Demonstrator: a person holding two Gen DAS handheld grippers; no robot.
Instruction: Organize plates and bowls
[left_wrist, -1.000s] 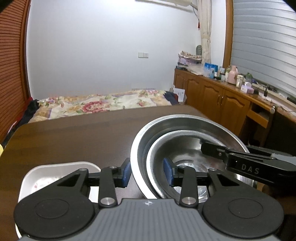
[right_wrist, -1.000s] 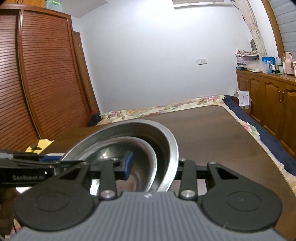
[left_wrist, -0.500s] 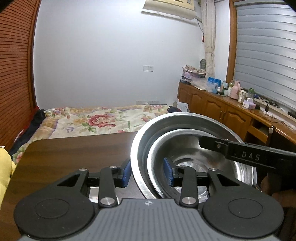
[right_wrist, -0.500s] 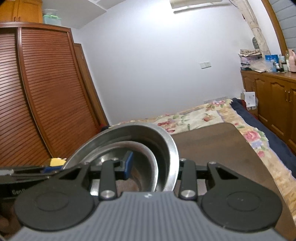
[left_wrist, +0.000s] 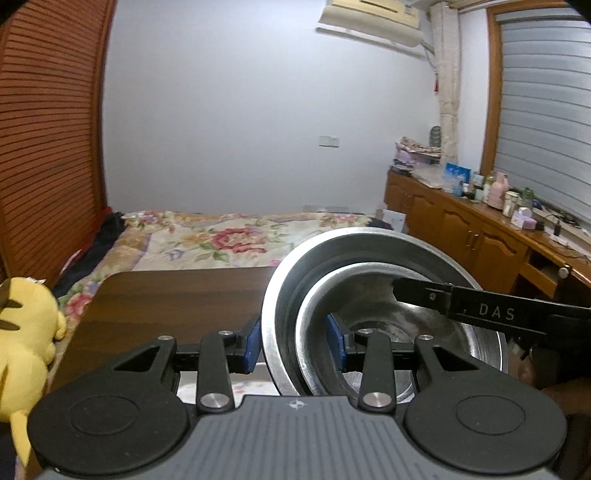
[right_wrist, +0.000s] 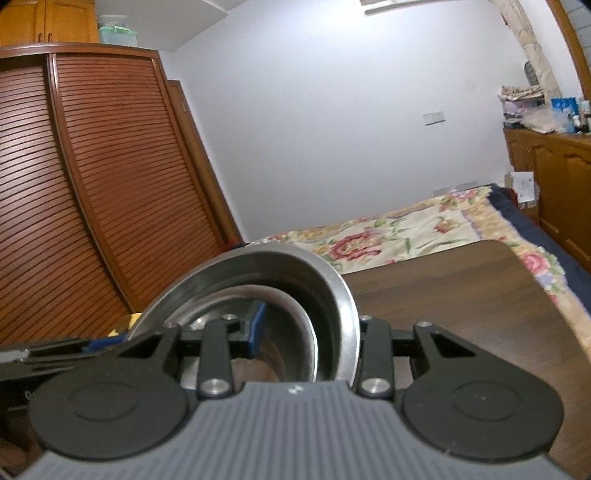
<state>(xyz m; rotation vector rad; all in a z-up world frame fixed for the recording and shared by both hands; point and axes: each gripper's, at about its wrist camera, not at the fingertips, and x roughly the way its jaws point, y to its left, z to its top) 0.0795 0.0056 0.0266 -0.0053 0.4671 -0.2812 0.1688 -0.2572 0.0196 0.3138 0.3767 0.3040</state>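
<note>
Left gripper (left_wrist: 293, 347) and right gripper (right_wrist: 306, 332) each clamp opposite rims of the nested bowls (left_wrist: 369, 258), held above the table (left_wrist: 177, 299); advise level, matched hands to prevent slippage.

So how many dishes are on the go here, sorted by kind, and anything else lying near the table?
Steel bowls: 2, a large bowl with a smaller bowl nested inside, both rims clamped between the left gripper and the right gripper.
White tray: 1, a sliver showing under the left gripper.
Yellow plush toy: 1, at the table's edge.
Total: 4
</note>
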